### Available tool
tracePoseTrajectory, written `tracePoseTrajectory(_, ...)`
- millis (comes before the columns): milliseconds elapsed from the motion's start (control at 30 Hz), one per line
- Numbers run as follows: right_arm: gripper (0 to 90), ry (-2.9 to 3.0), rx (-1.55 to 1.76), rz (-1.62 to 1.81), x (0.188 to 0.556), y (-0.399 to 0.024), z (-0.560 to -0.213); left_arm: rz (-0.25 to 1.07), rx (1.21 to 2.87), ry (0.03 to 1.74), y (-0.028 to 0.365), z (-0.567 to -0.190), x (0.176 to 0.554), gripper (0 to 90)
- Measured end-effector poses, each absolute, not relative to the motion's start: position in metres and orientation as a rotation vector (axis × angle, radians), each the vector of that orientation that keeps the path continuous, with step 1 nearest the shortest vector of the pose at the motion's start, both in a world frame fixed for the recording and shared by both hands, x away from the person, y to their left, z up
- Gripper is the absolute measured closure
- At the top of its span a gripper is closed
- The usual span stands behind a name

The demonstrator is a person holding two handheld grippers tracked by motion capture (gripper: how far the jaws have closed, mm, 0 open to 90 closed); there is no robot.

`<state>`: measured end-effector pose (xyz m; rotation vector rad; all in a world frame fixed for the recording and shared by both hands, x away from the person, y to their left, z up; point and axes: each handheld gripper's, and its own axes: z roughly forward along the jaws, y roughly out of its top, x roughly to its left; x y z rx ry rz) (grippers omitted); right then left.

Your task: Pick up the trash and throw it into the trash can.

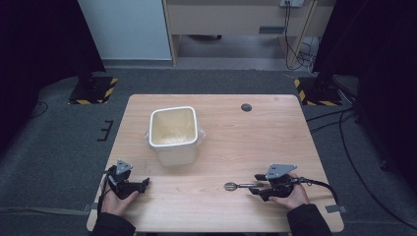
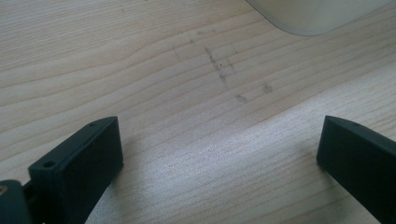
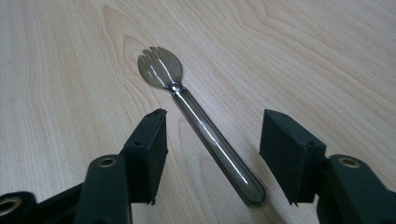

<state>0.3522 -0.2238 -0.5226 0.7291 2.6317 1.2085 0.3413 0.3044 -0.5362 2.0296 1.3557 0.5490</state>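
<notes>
High view overhead facing forward, gripper views close, all sharing table [image 1: 221, 147]

left tool [image 1: 145, 183]: jaws wide apart, low, hand-held | right tool [image 1: 255, 183]: jaws apart, low, hand-held

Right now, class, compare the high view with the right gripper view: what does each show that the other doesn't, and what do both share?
High view alone: the white bin, the left gripper and both hands. Right gripper view alone: the spork's tines and clear handle in detail, lying between the open jaws, untouched. Both: the spork, the right gripper and the wooden table.
</notes>
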Motion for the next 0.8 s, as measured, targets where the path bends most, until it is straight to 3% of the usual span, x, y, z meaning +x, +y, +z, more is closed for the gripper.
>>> tracePoseTrajectory(367, 51.9, 2.663, 0.680, 1.166, 0.3589, -0.2186, -0.5296, 0.549, 2.030, 1.356, 0.3044, -0.5362, 0.3413, 0.0)
tracePoseTrajectory(800, 79.2, 2.720, 0.591, 1.108, 0.3539, -0.2233, -0.5251, 0.549, 2.029, 1.356, 0.3043, -0.5362, 0.3412, 0.0)
